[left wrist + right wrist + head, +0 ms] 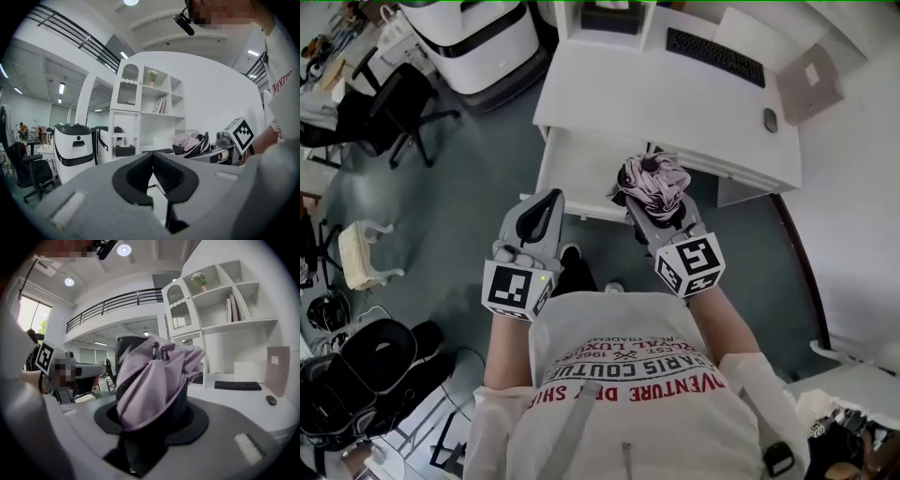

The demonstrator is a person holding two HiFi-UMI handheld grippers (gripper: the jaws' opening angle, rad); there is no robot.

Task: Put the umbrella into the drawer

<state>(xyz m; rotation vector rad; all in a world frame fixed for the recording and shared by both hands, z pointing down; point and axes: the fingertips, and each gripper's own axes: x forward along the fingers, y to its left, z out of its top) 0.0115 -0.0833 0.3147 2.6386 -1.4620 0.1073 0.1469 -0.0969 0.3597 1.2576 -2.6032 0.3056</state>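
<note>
A folded lilac umbrella [654, 178] with a black strap sits bunched between the jaws of my right gripper [652, 201], which is shut on it. In the right gripper view the umbrella [150, 380] fills the space between the black fingers [123, 348]. It hangs just above the front right corner of an open white drawer [577, 165] pulled out from the desk [609, 94]. My left gripper [550, 199] is beside it, to the left, in front of the drawer; its jaws meet at the tips with nothing in them. The left gripper view shows its closed jaws [152, 157] and the umbrella [186, 140] to the right.
A black keyboard [715, 56], a mouse [770, 119] and a brown envelope [811, 82] lie on the desk. A white machine [478, 37] stands at the desk's left, with a black office chair [394, 112] further left. A white shelf unit [145, 112] rises behind the desk.
</note>
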